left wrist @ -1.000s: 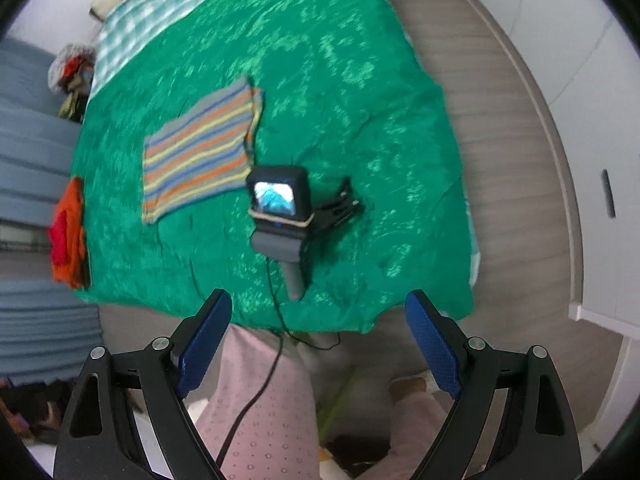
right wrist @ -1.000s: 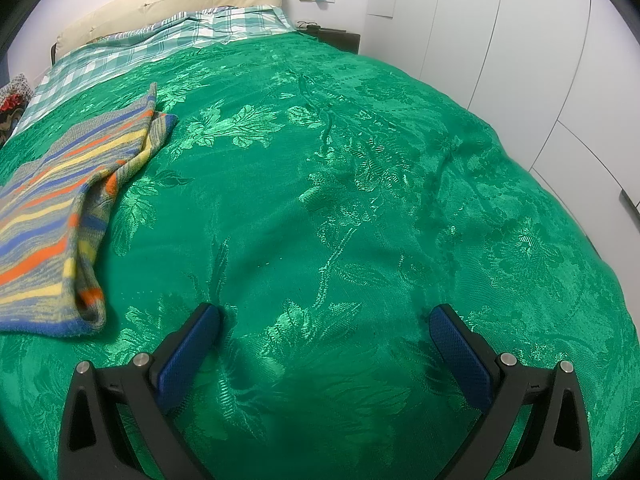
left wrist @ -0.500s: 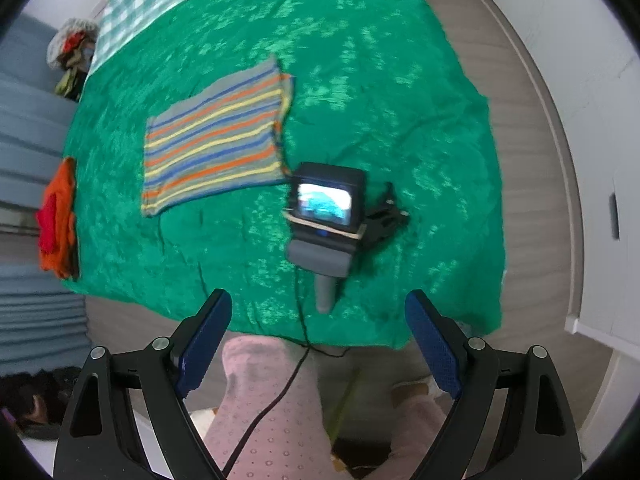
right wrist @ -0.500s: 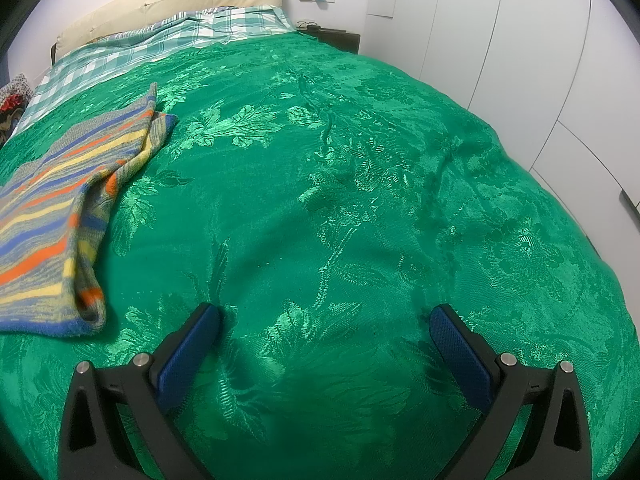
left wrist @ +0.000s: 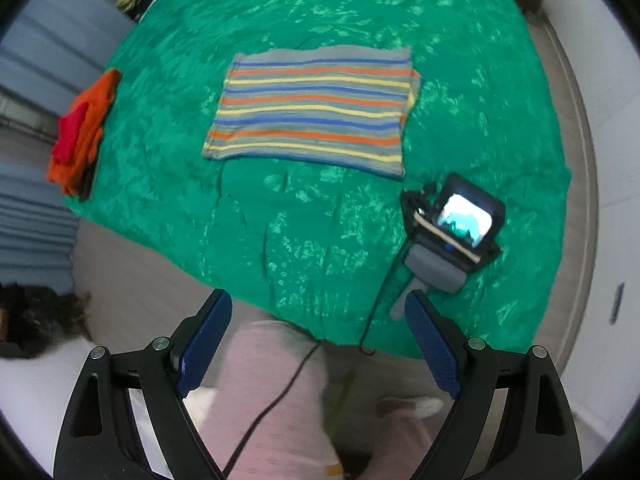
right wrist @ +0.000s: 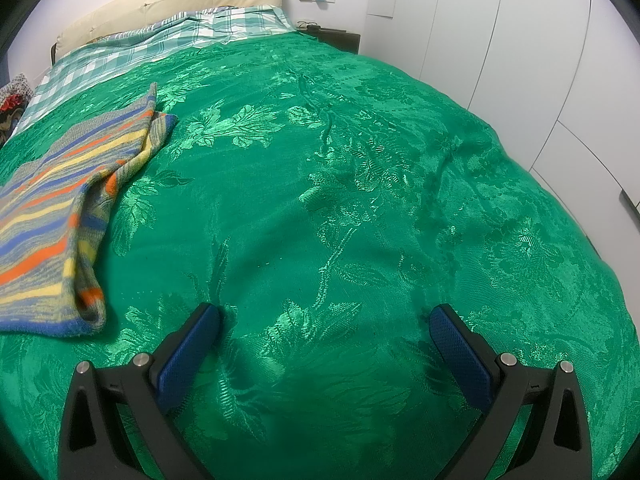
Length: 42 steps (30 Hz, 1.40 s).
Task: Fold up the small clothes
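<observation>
Currently my left gripper [left wrist: 316, 344] hangs high with jaws apart and empty, overlooking the striped garment [left wrist: 316, 110], which lies flat at upper centre on the green bedspread [left wrist: 280, 240]. My right gripper [right wrist: 324, 340] rests parked on bare bedspread, jaws apart, leaving every garment edge accessible.

A home bedroom. Shown by a wide bed under a green floral bedspread [right wrist: 360, 200], a checked sheet [right wrist: 160, 44] and padded cream headboard [right wrist: 180, 0] at its far end, a dark nightstand [right wrist: 332, 38] beside it, white wardrobe doors [right wrist: 500, 32] along 1 wall, wood-look flooring [left wrist: 576, 128], small piles of clothing [left wrist: 80, 132] at the bed's edge.
</observation>
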Motion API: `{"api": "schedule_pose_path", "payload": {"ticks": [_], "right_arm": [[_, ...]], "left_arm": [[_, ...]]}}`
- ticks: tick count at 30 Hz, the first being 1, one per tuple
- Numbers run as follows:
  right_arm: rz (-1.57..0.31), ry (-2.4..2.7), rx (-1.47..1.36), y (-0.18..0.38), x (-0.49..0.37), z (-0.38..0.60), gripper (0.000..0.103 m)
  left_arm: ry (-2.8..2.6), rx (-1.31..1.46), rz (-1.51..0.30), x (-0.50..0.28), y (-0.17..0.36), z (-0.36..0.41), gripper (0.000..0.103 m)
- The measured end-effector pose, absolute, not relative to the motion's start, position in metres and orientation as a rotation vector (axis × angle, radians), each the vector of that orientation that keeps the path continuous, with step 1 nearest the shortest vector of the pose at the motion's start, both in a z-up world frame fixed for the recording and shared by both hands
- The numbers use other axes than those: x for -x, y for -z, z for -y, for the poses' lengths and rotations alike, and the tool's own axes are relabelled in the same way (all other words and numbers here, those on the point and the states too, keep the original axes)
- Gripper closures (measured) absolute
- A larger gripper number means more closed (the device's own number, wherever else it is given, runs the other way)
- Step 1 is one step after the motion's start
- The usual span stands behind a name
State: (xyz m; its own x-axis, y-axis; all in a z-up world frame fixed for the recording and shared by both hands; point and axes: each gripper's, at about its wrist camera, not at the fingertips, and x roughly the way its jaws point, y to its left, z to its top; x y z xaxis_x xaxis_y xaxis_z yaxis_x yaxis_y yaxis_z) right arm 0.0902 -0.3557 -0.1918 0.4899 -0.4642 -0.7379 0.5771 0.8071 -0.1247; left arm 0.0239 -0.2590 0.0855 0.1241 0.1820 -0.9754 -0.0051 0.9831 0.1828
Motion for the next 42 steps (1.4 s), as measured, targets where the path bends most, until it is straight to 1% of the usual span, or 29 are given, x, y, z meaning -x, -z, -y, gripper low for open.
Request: {"api": "schedule_pose_path", "payload": {"ticks": [3, 6, 11, 13, 16, 20, 24, 27, 29, 34, 37, 38, 39, 42], "right_arm": [[-0.848, 0.635, -0.146, 0.192, -0.09, 0.356, 0.0], [-0.848, 0.635, -0.146, 0.192, -0.09, 0.356, 0.0], [-0.848, 0.635, -0.146, 0.192, -0.09, 0.356, 0.0], [-0.848, 0.635, -0.146, 0.192, -0.09, 0.356, 0.0], [-0.848, 0.636, -0.146, 0.192, -0.09, 0.356, 0.0], [-0.848, 0.636, -0.146, 0.192, -0.09, 0.356, 0.0], [-0.848, 0.636, -0.146, 0.192, -0.089, 0.356, 0.0], [-0.848, 0.636, -0.146, 0.192, -0.089, 0.356, 0.0], [-0.848, 0.636, -0.146, 0.191, -0.089, 0.356, 0.0], [-0.848, 0.637, -0.147, 0.192, -0.089, 0.356, 0.0], [-0.848, 0.637, -0.146, 0.191, -0.089, 0.356, 0.0], [-0.848, 0.637, -0.146, 0.191, -0.089, 0.356, 0.0], [-0.848, 0.637, -0.147, 0.191, -0.089, 0.356, 0.0], [-0.848, 0.637, -0.147, 0.191, -0.089, 0.356, 0.0]], "left_arm": [[-0.057, -0.004, -1.452, -0.045, -0.08, 0.232, 0.013], [0.021, 0.049, -1.438, -0.068, -0.074, 0.21, 0.013], [0.181, 0.034, -1.37, -0.097, -0.083, 0.159, 0.013], [0.241, -0.031, -1.349, -0.103, -0.086, 0.14, 0.013], [0.281, -0.092, -1.337, -0.103, -0.083, 0.114, 0.013], [0.231, -0.128, -1.362, -0.093, -0.064, 0.089, 0.013], [0.079, -0.04, -1.418, -0.072, -0.058, 0.066, 0.013], [-0.013, 0.031, -1.407, -0.057, -0.071, 0.062, 0.012], [-0.041, 0.037, -1.415, -0.056, -0.068, 0.065, 0.011], [0.038, 0.027, -1.438, -0.08, -0.028, 0.088, 0.01], [0.145, 0.026, -1.469, -0.098, 0.018, 0.096, 0.01], [0.151, 0.009, -1.484, -0.103, 0.034, 0.096, 0.013], [0.143, -0.004, -1.49, -0.107, 0.046, 0.095, 0.014], [0.179, 0.006, -1.456, -0.112, 0.064, 0.09, 0.014]]}}
